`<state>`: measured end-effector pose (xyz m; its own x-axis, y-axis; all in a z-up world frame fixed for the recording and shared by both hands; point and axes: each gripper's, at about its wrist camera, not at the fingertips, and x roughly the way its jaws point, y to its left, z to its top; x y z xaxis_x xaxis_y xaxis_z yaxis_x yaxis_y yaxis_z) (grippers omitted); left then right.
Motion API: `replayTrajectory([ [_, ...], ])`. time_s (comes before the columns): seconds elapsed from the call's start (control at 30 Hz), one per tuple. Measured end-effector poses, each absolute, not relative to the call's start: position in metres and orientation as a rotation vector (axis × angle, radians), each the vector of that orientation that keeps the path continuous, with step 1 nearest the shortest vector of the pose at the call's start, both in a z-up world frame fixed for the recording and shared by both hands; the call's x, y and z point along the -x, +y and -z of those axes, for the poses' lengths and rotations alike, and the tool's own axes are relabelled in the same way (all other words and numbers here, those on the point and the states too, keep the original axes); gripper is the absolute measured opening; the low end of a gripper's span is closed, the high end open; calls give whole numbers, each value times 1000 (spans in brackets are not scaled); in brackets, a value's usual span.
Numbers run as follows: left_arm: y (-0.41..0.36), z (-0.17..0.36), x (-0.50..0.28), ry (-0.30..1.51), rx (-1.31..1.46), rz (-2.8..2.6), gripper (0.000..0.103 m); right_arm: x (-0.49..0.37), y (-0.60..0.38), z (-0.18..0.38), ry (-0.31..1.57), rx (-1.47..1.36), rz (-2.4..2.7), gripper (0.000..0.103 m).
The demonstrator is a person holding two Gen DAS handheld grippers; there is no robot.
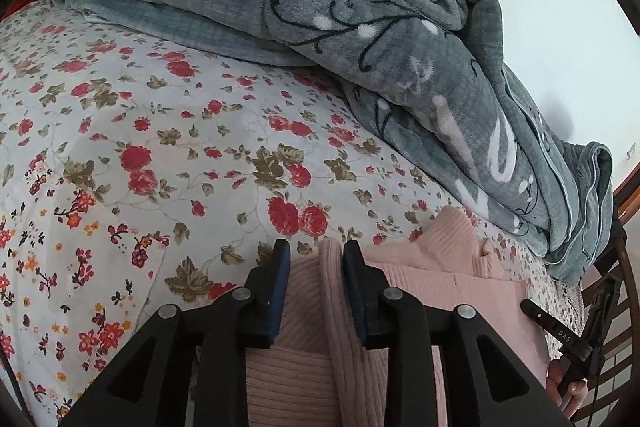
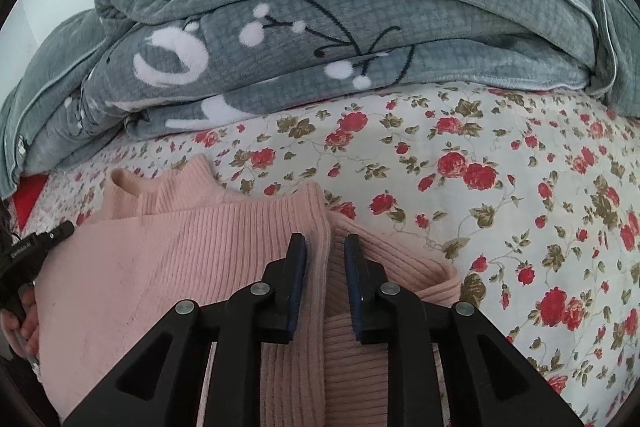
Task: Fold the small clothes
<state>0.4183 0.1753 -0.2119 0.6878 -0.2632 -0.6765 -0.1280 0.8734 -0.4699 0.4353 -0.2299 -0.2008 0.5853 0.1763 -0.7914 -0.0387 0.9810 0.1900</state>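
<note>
— Tongs first: what are they doing?
— Left tongs (image 1: 316, 247) are standing slightly parted around a raised ridge of the pink ribbed sweater (image 1: 448, 283), pads not pressing it. Right tongs (image 2: 325, 241) are likewise narrowly apart astride a fold of it.
— Where is the sweater lying?
— It is lying near, on the floral bedsheet (image 2: 520, 155), with the grey blanket (image 2: 320, 39) piled at the far side.

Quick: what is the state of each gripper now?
Left gripper: open, a pink sweater fold between its pads.
Right gripper: open, a sweater fold between its pads.
</note>
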Motion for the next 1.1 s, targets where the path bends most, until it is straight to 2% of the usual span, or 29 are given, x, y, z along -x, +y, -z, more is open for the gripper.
replayTrajectory([
  [0.23,173,211,-419,817,515,88,34,-436,-228,202,942,-147,-128,23],
  [0.47,170,210,-420,812,492,102,48,-437,-225,203,944,-127,-127,27],
  [0.5,170,209,-420,811,490,98,50,-437,-225,203,945,-127,-132,30],
  [0.57,170,209,-419,810,486,90,52,-437,-222,203,950,-131,-163,43],
  [0.63,170,209,-415,808,484,69,60,-436,-218,202,950,-115,-187,56],
  [0.7,172,207,-411,798,488,69,69,-434,-213,200,942,-85,-175,58],
  [0.9,178,198,-400,767,528,101,73,-411,-227,172,927,-70,-135,59],
  [1.0,181,192,-384,767,570,123,76,-368,-254,149,851,-130,-98,77],
  [1.1,180,192,-361,792,597,147,76,-335,-273,150,860,-204,-93,79],
])
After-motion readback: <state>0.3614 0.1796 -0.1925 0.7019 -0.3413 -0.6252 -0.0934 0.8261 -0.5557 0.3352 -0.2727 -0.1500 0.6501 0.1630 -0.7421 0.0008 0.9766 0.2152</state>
